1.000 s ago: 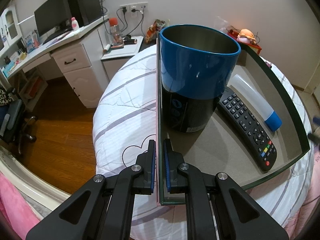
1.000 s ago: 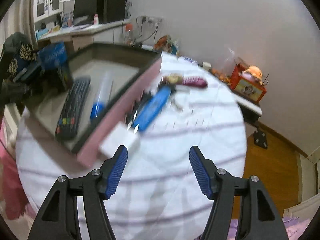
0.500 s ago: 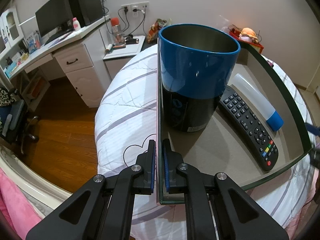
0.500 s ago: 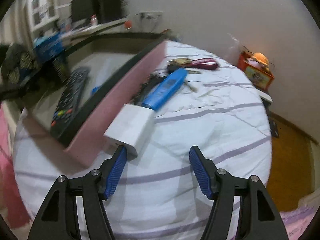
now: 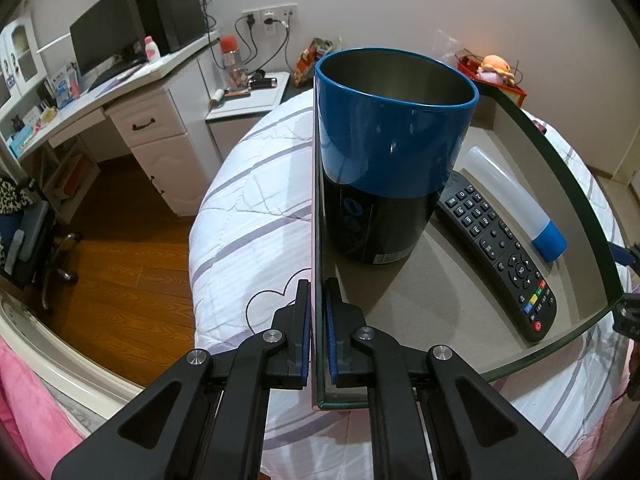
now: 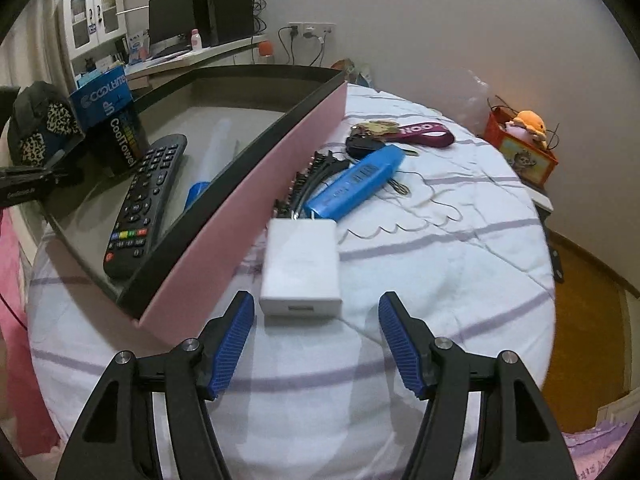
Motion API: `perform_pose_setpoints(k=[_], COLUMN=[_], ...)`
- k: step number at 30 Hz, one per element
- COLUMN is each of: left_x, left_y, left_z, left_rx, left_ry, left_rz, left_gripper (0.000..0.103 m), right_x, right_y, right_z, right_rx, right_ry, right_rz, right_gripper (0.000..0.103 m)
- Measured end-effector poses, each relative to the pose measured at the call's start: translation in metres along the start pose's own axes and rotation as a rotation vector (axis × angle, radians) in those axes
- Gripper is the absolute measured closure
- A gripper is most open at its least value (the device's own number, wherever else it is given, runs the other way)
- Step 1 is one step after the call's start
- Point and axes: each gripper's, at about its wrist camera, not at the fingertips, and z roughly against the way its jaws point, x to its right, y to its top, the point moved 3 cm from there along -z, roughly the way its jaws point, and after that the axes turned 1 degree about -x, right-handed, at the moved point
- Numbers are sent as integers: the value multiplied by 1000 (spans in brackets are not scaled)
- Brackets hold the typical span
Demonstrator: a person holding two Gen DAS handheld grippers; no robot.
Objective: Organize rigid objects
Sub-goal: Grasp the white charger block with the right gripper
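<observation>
A white desk (image 5: pixel 132 100) stands at far left, carrying a dark monitor (image 5: pixel 106 42), a black speaker (image 5: pixel 168 4) and a small pink-capped bottle (image 5: pixel 152 49). Right of it, a low white cabinet (image 5: pixel 248 104) holds a red-capped bottle (image 5: pixel 229 60). A wall socket (image 5: pixel 270 16) with plugged cables sits above. Wooden floor (image 5: pixel 120 272) lies at left, with an office chair (image 5: pixel 28 236) at its left edge. At far right, a red box (image 6: pixel 520 148) bears an orange plush toy (image 6: pixel 528 122). A glass-fronted white cupboard (image 6: pixel 90 16) stands at far left.
</observation>
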Motion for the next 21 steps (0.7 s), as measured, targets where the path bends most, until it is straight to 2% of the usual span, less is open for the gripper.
perform_pose_setpoints(k=[7,13,15,21], left_x=[0,-1,-1,-2], left_y=[0,0,0,1], left_z=[0,0,0,-1], left_rx=[0,0,0,1], left_ry=[-6,-9,-10,-14], left_rz=[2,3,3,5], left_gripper=[97,97,97,96], right_x=[7,6,5,4], right_y=[10,10,10,11], right_z=[-12,-16,-15,-10], right_rx=[-11,-24,-21,-15], right_ry=[29,54,57,43], right_rz=[-44,-22,-20,-22], right_gripper=[37,49,62,62])
